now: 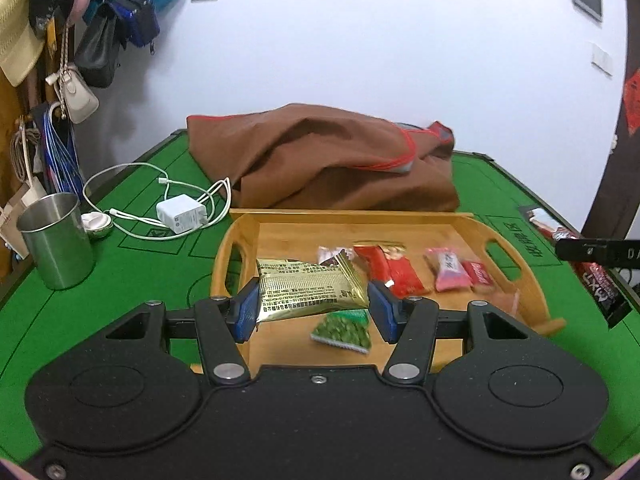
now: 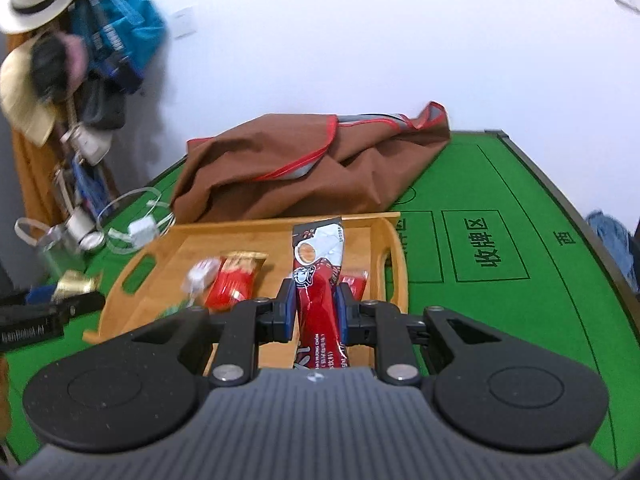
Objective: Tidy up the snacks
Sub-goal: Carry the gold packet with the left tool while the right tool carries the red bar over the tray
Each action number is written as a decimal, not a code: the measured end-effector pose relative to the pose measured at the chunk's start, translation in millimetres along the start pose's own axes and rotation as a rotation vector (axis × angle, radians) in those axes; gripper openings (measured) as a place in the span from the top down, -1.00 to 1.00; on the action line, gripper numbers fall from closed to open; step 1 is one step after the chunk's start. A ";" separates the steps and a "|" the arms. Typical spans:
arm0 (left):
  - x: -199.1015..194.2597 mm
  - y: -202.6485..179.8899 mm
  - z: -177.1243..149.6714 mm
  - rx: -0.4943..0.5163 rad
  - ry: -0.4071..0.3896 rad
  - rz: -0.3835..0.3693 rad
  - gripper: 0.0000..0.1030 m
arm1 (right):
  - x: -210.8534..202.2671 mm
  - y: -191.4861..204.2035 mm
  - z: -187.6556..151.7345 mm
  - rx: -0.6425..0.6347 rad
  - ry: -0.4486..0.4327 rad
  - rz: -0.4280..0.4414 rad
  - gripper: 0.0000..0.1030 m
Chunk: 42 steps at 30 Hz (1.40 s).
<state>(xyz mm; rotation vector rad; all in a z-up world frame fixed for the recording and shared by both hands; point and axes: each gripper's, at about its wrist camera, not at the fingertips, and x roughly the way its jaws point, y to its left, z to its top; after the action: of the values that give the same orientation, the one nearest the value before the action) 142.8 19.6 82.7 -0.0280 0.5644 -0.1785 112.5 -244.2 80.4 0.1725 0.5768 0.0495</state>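
In the right wrist view the red sachet runs down behind the gripper body, so its lower end is hidden; the small white-wrapped sweet in the wooden tray is motion-blurred, and the steel cup and hanging bags at the left smear together. In the left wrist view the green pea packet lies partly under the gold packet; the tray's near rim is hidden by the gripper body; the other gripper is cut off at the right edge, its fingers unseen.

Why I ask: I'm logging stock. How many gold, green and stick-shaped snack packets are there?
Gold packet: 1
Green packet: 1
Stick packet: 1
Total: 3
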 end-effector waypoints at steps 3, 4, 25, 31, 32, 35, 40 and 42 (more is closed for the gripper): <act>21.0 3.2 9.4 -0.003 0.016 0.028 -0.04 | 18.0 -1.3 14.4 0.033 0.004 -0.039 0.52; 28.1 5.0 11.6 -0.009 0.022 0.029 -0.04 | 23.7 -1.3 18.0 0.045 0.002 -0.049 0.52; 126.1 13.7 16.2 -0.052 0.172 0.097 -0.04 | 145.6 -3.1 34.7 0.105 0.213 -0.133 0.52; 130.5 14.7 12.9 -0.048 0.179 0.096 -0.04 | 160.1 0.8 27.4 0.091 0.240 -0.146 0.52; 130.5 15.3 12.4 -0.052 0.179 0.092 -0.04 | 161.1 2.3 26.5 0.086 0.237 -0.150 0.52; 133.0 15.1 10.8 -0.053 0.184 0.090 -0.04 | 163.6 4.5 25.7 0.089 0.234 -0.148 0.52; 136.6 13.6 7.8 -0.045 0.190 0.090 -0.04 | 169.4 7.8 23.5 0.088 0.240 -0.137 0.52; 138.3 14.1 7.4 -0.048 0.192 0.091 -0.05 | 170.9 10.1 23.3 0.082 0.238 -0.136 0.52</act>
<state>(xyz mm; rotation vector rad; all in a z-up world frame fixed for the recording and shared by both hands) 263.7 9.0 14.7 -0.0316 0.7601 -0.0794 268.4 -221.5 9.4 0.2082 0.8272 -0.0868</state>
